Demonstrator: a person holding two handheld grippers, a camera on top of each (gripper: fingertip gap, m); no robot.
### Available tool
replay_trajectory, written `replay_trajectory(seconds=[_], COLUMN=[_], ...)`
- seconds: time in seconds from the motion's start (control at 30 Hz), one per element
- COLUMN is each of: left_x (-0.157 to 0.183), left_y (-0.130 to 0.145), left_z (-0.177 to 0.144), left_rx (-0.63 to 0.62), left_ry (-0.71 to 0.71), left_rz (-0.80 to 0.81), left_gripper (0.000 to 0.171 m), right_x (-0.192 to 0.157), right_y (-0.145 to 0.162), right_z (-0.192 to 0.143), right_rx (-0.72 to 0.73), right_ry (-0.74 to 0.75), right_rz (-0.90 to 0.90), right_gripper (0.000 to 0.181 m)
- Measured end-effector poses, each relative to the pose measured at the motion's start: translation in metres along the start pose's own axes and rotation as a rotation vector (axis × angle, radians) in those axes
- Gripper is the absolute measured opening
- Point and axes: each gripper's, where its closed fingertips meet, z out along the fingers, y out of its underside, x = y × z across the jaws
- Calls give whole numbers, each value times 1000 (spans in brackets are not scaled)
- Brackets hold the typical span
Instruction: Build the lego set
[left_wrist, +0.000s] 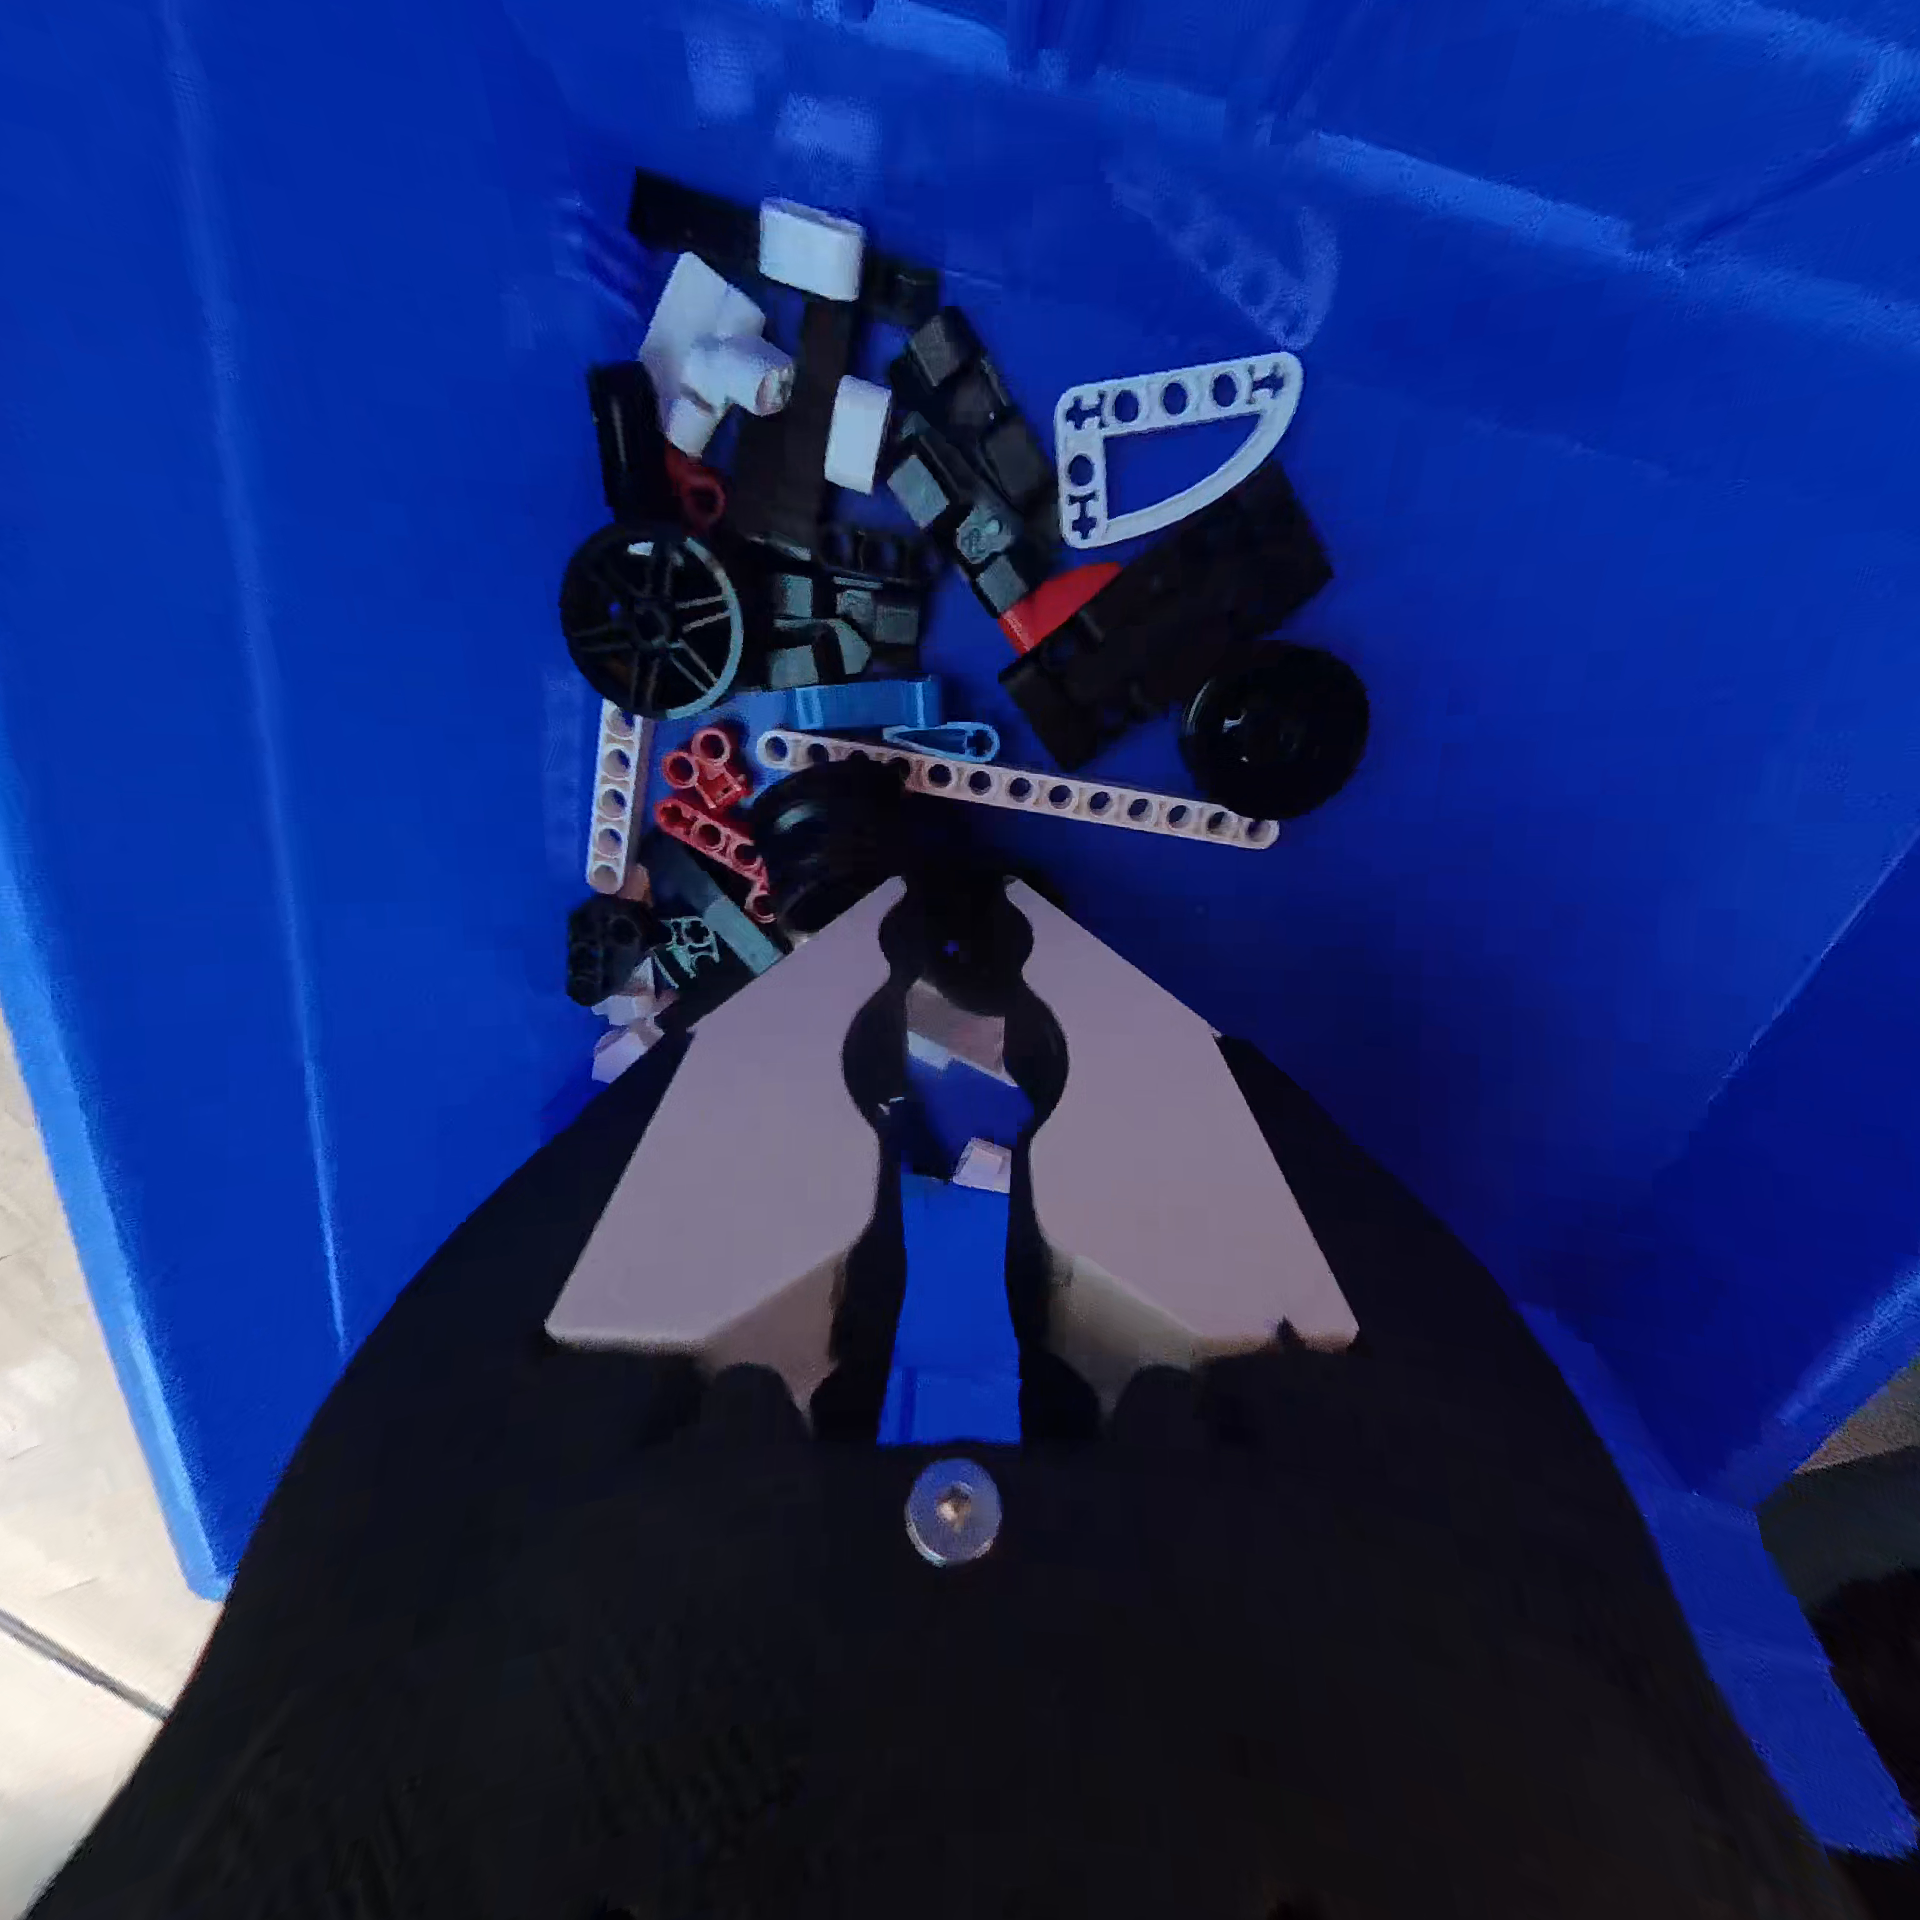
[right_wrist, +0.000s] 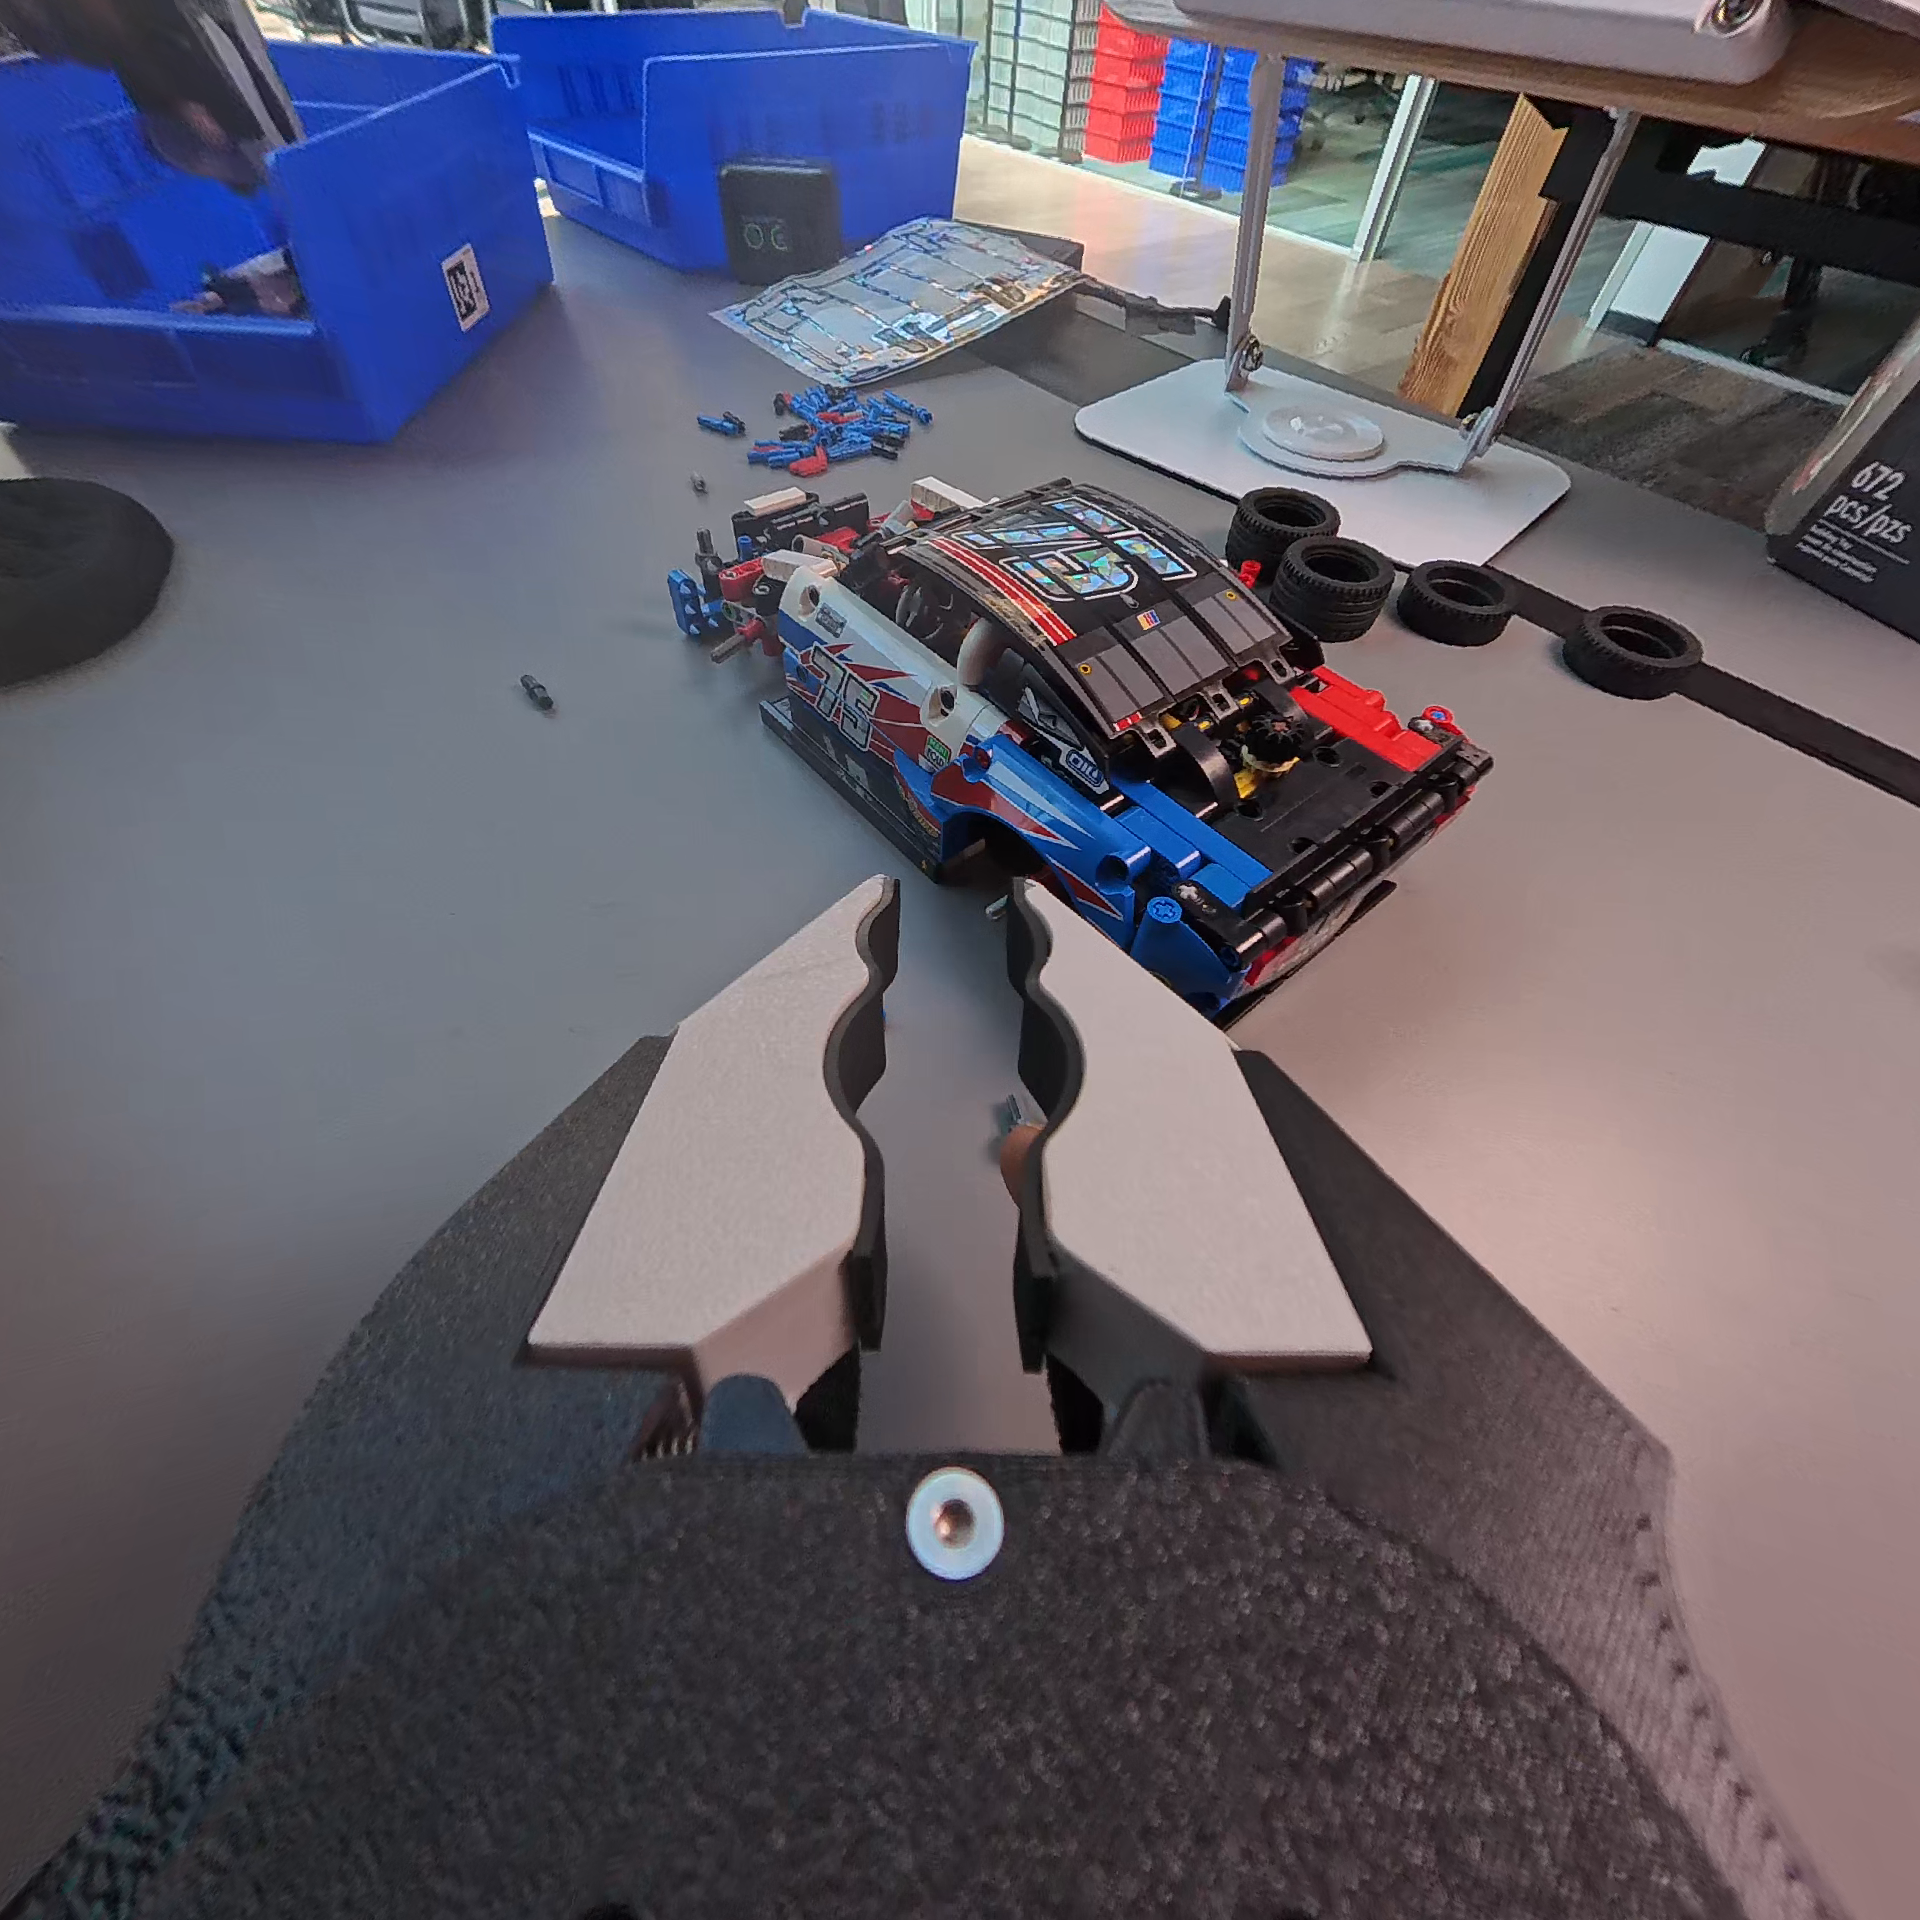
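My left gripper (left_wrist: 953, 894) reaches down into a blue bin (left_wrist: 1455, 312) of loose lego parts. Its jaws stand narrow, shut on a black round wheel piece (left_wrist: 951, 948) over small white parts. Ahead lie a long white beam (left_wrist: 1039, 795), a black spoked rim (left_wrist: 652, 621), a black wheel (left_wrist: 1273, 727), a white curved frame (left_wrist: 1174, 447) and red connectors (left_wrist: 712, 800). My right gripper (right_wrist: 954, 904) hovers open and empty above the grey table (right_wrist: 364, 831), its tips just short of the partly built blue, white and red race car (right_wrist: 1091, 727).
Several black tyres (right_wrist: 1330, 582) lie right of the car. A pile of blue and red pins (right_wrist: 831, 426), a sticker sheet (right_wrist: 904, 296) and a lone black pin (right_wrist: 537, 691) lie beyond. Two blue bins (right_wrist: 395, 239) stand at back left, a metal stand base (right_wrist: 1320, 436) and a black box (right_wrist: 1860, 520) at right. Left tips to right tips: about 65 centimetres. My left gripper's tips are some 6 centimetres from the black spoked rim (left_wrist: 652, 621).
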Motion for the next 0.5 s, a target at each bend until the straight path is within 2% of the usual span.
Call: replay_trajectory(seconds=[0.07, 0.13, 0.2, 0.23, 0.33, 0.4, 0.5], left_x=[29, 33, 35, 27, -10, -19, -39], left_y=[-15, -31, -44, -47, -37, -25, -6], left_z=[-5, -16, -31, -35, -33, -24, -9], left_rx=[85, 176, 270, 287, 219, 138, 17], left_ry=[130, 126, 155, 126, -19, -27, -110], left_rz=[81, 85, 69, 39, -78, -145, -200], left_gripper=[10, 14, 35, 37, 40, 47, 50], right_x=[-1, -2, -2, -2, -2, -2, -2], right_y=[1, 1, 0, 0, -1, -1, -1], right_z=[1, 0, 0, 0, -1, -1, -1], right_rx=[-3, -4, -1, -1, 2, 3, 4], right_ry=[-4, -7, -8, -7, -6, -6, -4], right_rz=[-3, -6, -6, -7, -8, -10, -10], right_gripper=[18, 18, 18, 18, 18, 18, 18])
